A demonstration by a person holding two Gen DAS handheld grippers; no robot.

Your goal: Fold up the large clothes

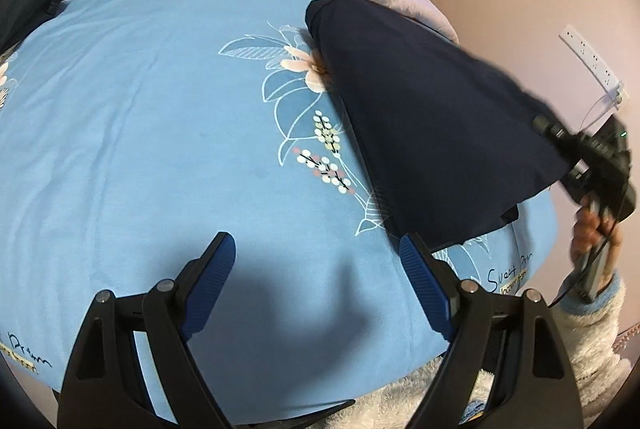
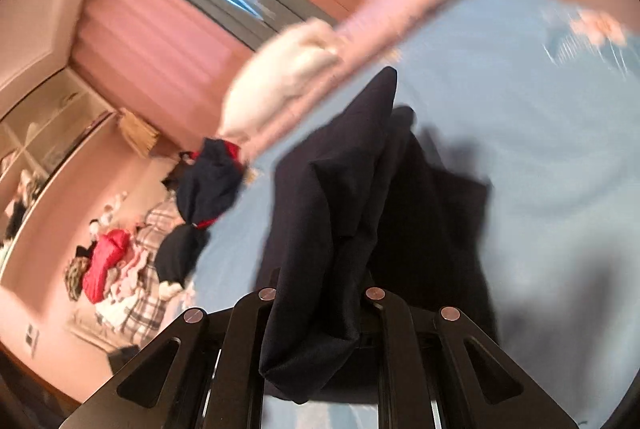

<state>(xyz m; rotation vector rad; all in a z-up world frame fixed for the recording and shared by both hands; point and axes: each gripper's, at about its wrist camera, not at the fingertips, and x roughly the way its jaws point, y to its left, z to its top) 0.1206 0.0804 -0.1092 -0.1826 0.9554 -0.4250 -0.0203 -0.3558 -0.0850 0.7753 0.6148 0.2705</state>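
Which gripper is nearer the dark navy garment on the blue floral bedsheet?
Right. The right gripper is shut on the dark navy garment, lifting one end; the left gripper is open over bare sheet beside it.

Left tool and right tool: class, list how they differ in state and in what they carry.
The left tool stands open with its blue pads apart; the right tool is shut. The left tool is empty above the blue floral bedsheet; the right tool grips the dark navy garment, lifting one end. Both share black frames.
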